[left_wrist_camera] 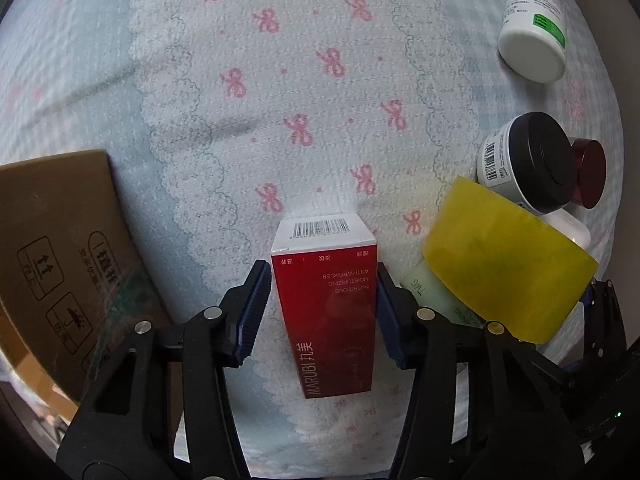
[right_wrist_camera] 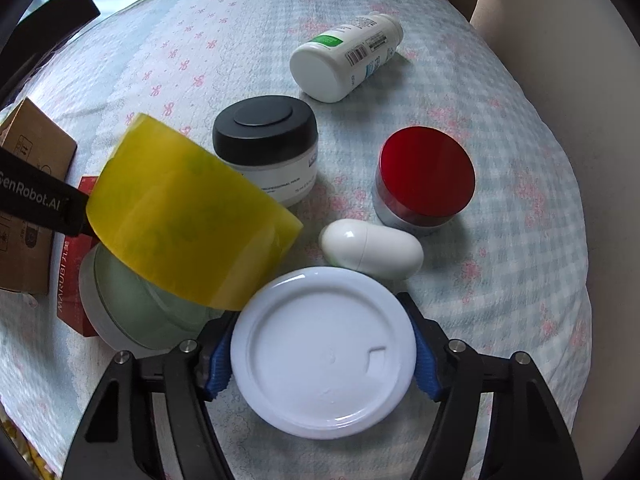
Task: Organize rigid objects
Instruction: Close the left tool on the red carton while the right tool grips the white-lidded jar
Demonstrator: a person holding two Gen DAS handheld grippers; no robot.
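Gripping with both tools at this moment: I am holding the tall red cardboard carton with a white barcoded end (left_wrist_camera: 326, 312) between the pads of the left gripper (left_wrist_camera: 320, 312), the jaws closed onto its two long side faces. Its long axis is running straight forward along the fingers, barcoded end pointing away from me, over the pale blue bow-printed cloth (left_wrist_camera: 280, 100). I am clamping the round white plastic lid-topped container (right_wrist_camera: 322, 350) in the right gripper (right_wrist_camera: 322, 354), blue pads pressing its rim from both sides. A brown corrugated cardboard box (left_wrist_camera: 60, 260) is lying just beside the left gripper on its left; my judgement is that this is the likely destination, so the left side is the nearer one. A roll of yellow transparent tape (right_wrist_camera: 188, 216) is leaning over a pale green frosted jar (right_wrist_camera: 136, 312) between the two tools. Further off the black-lidded white jar (right_wrist_camera: 266, 144), red-lidded silver jar (right_wrist_camera: 424, 176), white egg-shaped capsule (right_wrist_camera: 372, 248) and toppled white pill bottle (right_wrist_camera: 344, 58) are waiting loose.
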